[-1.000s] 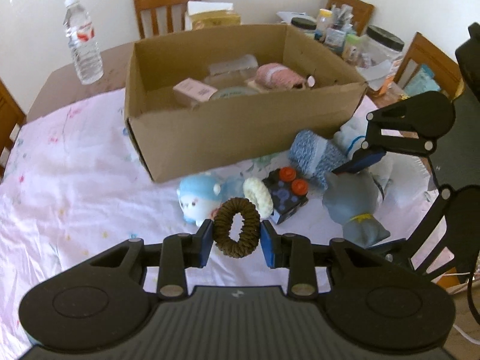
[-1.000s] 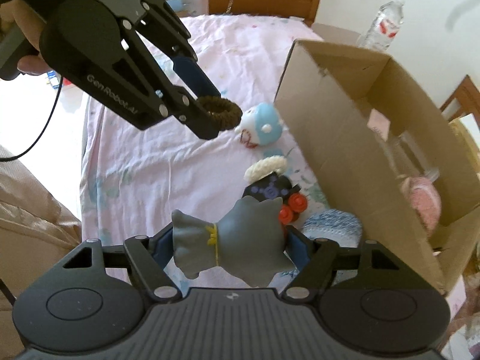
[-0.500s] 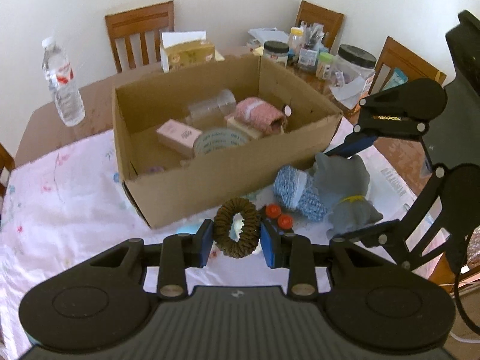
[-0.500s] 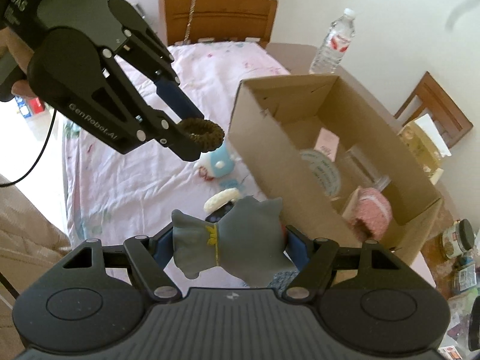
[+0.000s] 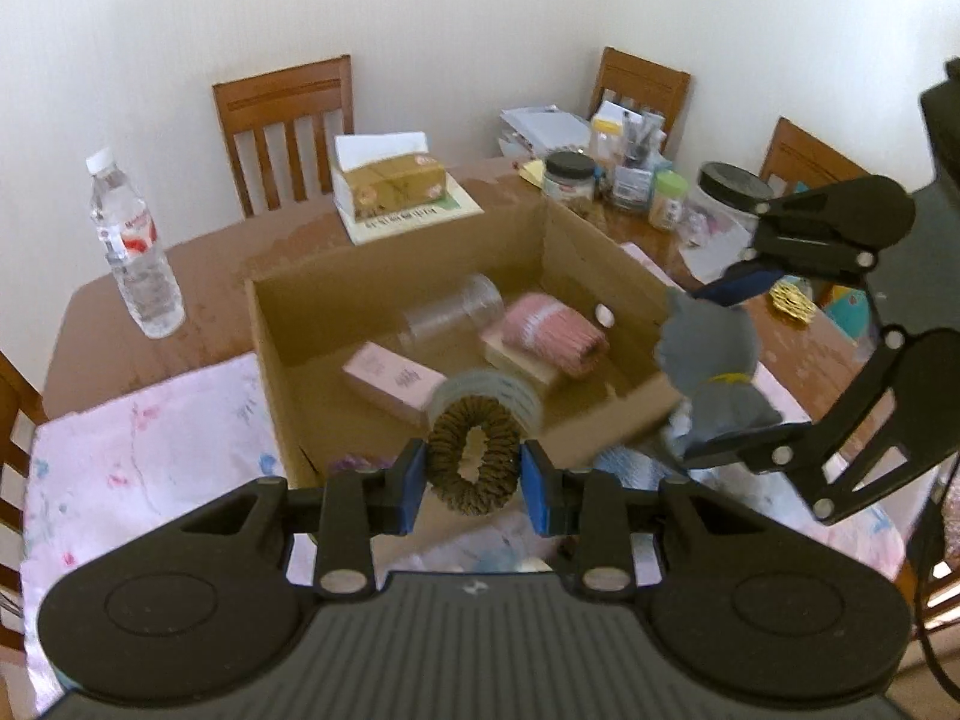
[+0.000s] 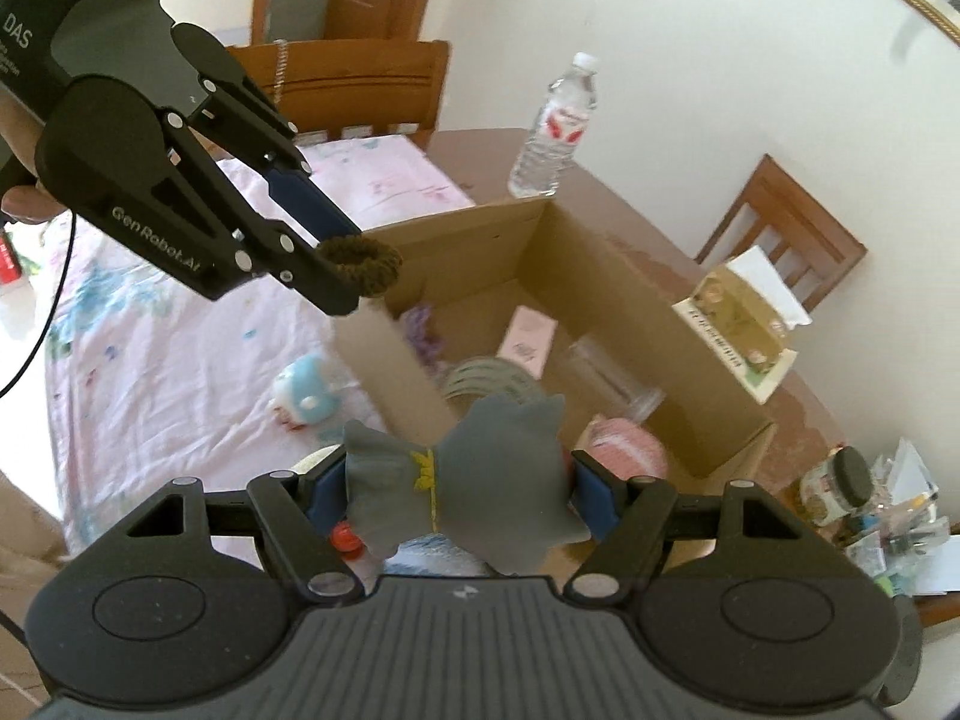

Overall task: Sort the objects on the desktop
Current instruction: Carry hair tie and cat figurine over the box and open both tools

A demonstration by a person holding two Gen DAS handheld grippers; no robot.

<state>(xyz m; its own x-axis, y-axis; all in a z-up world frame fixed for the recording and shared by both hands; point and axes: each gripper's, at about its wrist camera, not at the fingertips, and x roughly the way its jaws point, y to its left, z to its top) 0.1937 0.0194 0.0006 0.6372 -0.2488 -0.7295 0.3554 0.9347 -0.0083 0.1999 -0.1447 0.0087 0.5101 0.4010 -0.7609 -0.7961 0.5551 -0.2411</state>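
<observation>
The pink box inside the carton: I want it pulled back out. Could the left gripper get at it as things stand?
Probably not yet. The left gripper is shut on the brown hair tie, so it would first have to let that go. The pink box lies uncovered in the open cardboard box.

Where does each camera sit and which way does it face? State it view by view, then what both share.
Left wrist: on the left gripper, looking along its fingers over the brown scrunchie into the cardboard box; the right gripper enters from the right.
Right wrist: on the right gripper, looking past the grey plush toy at the box from its short end; the left gripper enters at upper left.
Shared: box, water bottle, tissue box, both held items.
</observation>
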